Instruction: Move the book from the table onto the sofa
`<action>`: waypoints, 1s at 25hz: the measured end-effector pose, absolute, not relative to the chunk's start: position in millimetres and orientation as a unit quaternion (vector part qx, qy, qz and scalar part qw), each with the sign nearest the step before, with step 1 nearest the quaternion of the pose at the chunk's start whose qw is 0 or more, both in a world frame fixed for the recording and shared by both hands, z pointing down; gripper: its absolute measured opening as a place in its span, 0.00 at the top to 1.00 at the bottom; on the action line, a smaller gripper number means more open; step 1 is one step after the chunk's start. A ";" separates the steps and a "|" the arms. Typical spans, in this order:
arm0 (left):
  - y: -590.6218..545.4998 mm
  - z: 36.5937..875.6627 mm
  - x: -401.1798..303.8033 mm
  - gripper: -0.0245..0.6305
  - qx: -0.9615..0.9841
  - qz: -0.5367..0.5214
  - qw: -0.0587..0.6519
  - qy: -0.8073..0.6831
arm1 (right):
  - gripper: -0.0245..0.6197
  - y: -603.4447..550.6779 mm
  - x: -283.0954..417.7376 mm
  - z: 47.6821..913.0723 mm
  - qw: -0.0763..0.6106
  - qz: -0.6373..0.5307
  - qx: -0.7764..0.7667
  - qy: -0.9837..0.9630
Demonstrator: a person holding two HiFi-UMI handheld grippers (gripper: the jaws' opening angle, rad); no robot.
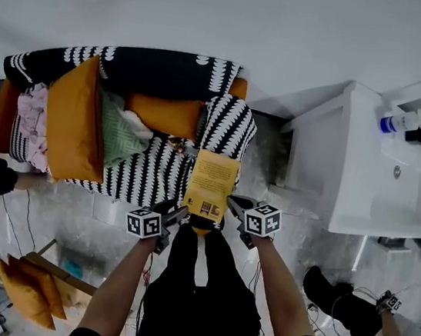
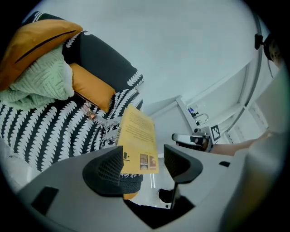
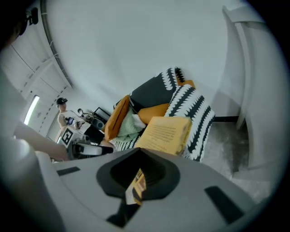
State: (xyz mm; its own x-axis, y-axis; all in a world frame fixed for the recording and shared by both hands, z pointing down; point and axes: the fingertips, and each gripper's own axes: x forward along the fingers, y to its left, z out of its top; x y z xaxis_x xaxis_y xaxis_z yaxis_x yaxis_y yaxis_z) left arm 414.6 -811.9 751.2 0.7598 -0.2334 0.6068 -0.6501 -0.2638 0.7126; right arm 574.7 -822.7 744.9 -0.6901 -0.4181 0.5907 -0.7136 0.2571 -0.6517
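I'm watching a person holding up a yellow book (image 1: 211, 183) in front of a black-and-white patterned sofa (image 1: 156, 167). The book is resting on nothing. It is hanging in the air, tilted, with its printed cover facing up and its far end reaching toward the front edge of the sofa seat.

The right gripper (image 1: 235, 206) is doing the holding. Its 2 jaws are pressing together on the near right corner of the book, and in the right gripper view a thin strip of the yellow cover is showing pinched between them.

The left gripper (image 1: 175, 217) is sitting just beside the near left corner of the book. Its jaws are standing wide apart. In the left gripper view the book's lower edge is showing in the gap between them, with 1 corner passing behind the left jaw. I cannot tell whether that jaw is touching the cover, but nothing is being squeezed there.

On the sofa, a large orange cushion (image 1: 81, 118) is leaning at the left end. A pale green knitted blanket (image 1: 118, 135) is bunching beside it, and a smaller orange pillow (image 1: 164, 114) is lying against the backrest.

To the right of the sofa a white cabinet (image 1: 351, 160) is standing against the wall, with a bottle (image 1: 400, 122) on its top. Another person (image 1: 354, 308) is sitting low on the floor at the lower right.
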 end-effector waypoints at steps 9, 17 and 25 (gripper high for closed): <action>-797.6 683.0 428.8 0.92 0.770 0.105 0.562 -0.282 | 0.95 -742.6 540.4 699.4 0.239 0.481 0.248 -0.806; -741.2 632.8 453.7 0.94 0.807 0.087 0.543 -0.214 | 0.95 -715.0 556.4 650.0 0.196 0.476 0.248 -0.821; -746.4 588.4 425.4 0.94 0.811 0.010 0.517 -0.274 | 0.95 -705.3 569.2 635.2 0.202 0.457 0.238 -0.833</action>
State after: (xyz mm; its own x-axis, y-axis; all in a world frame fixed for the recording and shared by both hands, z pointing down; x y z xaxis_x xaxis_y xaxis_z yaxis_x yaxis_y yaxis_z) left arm 425.4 -746.4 588.4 0.8493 -0.4351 0.2989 -0.4548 -0.3156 0.8328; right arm 569.2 -705.3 635.2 -0.8051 -0.2132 0.5536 -0.5814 0.4689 -0.6649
